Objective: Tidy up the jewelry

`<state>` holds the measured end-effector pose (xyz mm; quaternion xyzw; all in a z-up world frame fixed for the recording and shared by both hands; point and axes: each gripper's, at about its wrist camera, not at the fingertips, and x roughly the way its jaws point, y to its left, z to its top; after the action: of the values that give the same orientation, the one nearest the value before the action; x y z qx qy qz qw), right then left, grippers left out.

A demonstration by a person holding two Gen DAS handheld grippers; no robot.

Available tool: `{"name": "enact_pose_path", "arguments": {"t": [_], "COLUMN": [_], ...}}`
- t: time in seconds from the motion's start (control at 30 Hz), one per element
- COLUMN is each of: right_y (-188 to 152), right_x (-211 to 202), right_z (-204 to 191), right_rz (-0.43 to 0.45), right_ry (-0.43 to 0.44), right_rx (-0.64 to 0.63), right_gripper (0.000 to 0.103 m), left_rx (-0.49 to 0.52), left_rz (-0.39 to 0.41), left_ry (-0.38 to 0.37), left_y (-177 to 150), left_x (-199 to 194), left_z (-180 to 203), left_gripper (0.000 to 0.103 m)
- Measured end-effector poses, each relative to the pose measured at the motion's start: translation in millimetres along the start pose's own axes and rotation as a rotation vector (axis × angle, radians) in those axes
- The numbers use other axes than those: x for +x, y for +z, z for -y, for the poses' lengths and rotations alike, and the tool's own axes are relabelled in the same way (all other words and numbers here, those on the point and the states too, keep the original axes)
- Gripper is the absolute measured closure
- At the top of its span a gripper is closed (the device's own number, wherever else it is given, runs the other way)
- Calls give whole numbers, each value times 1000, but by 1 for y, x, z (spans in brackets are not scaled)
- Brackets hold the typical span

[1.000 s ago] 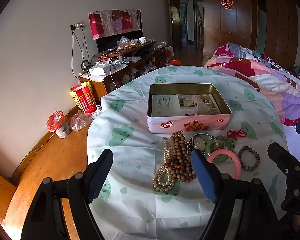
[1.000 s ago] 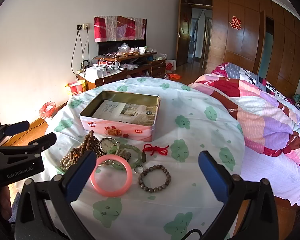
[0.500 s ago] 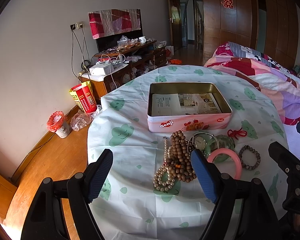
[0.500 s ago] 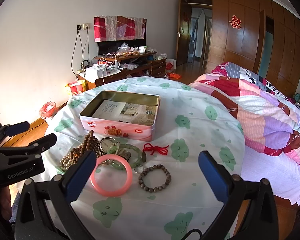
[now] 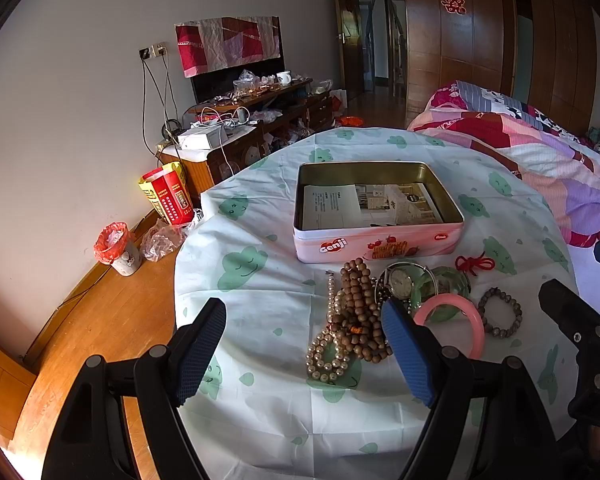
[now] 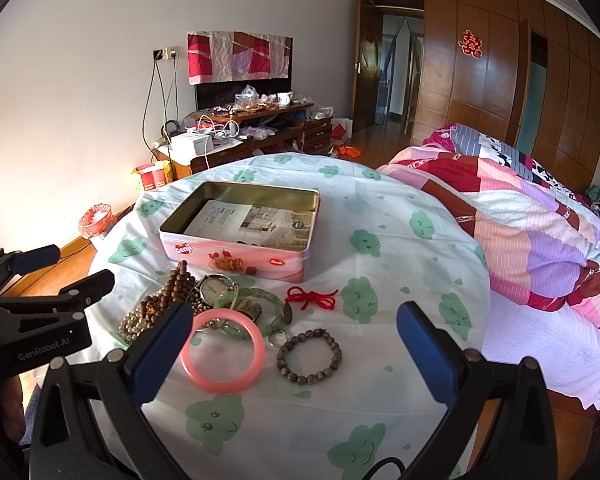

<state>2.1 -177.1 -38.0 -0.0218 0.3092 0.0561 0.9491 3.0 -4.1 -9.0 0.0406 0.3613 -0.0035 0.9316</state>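
An open pink tin with papers inside sits on a round table. In front of it lies a heap of jewelry: brown wooden beads, a pearl strand, a watch, a green bangle, a pink bangle, a grey bead bracelet and a red cord. My left gripper hovers open near the beads. My right gripper hovers open over the bangles, holding nothing.
The table wears a white cloth with green cloud prints. A bed with a patchwork quilt stands to the right. A cluttered TV cabinet, a red bag and a small bin are at the left on the wooden floor.
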Motion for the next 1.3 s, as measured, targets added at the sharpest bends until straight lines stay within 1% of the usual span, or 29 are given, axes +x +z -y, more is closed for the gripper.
{"name": "enact_pose_path", "arguments": {"t": [0.3, 0.4, 0.5, 0.63, 0.7, 0.77, 0.9, 1.0, 1.07, 1.1, 1.13, 1.2, 1.23, 1.3], "right_y": [0, -1, -3, -13, -18, -20, -27, -27, -28, -26, -27, -26, -27, -26], "right_x": [0, 2, 6, 21, 26, 30, 34, 37, 38, 39, 37, 40, 39, 41], "right_z": [0, 1, 5, 11, 12, 12, 9, 11, 7, 11, 8, 13, 11, 14], "right_rz": [-2, -4, -5, -17, -23, -30, -31, -48, -53, -51, -50, -49, -52, -57], "right_ry": [2, -2, -21, -69, -88, -97, -106, -108, -106, -105, -108, -104, -103, -102], "right_rx": [1, 6, 16, 22, 20, 14, 7, 18, 23, 25, 23, 27, 27, 31], "right_gripper": [0, 0, 0, 0, 0, 0, 0, 0, 0, 0, 0, 0, 0, 0], "left_rx": [1, 8, 9, 30, 44, 46, 61, 91, 97, 99, 101, 105, 101, 87], "left_rz": [-14, -19, -35, -61, -70, -79, -62, -59, -73, -80, -86, -106, -120, -141], "left_ry": [1, 12, 25, 50, 42, 10, -24, -23, -23, -25, -26, -42, -48, -84], "left_y": [-8, -10, -7, -11, -9, -8, 1, 4, 5, 7, 8, 7, 6, 5], "left_x": [6, 10, 20, 37, 44, 49, 54, 62, 70, 75, 78, 87, 90, 95], "left_z": [-4, -6, -12, -15, -9, -6, 6, 14, 15, 18, 19, 21, 22, 21], "left_gripper": [23, 23, 23, 23, 23, 23, 23, 23, 23, 24, 28, 42, 46, 61]}}
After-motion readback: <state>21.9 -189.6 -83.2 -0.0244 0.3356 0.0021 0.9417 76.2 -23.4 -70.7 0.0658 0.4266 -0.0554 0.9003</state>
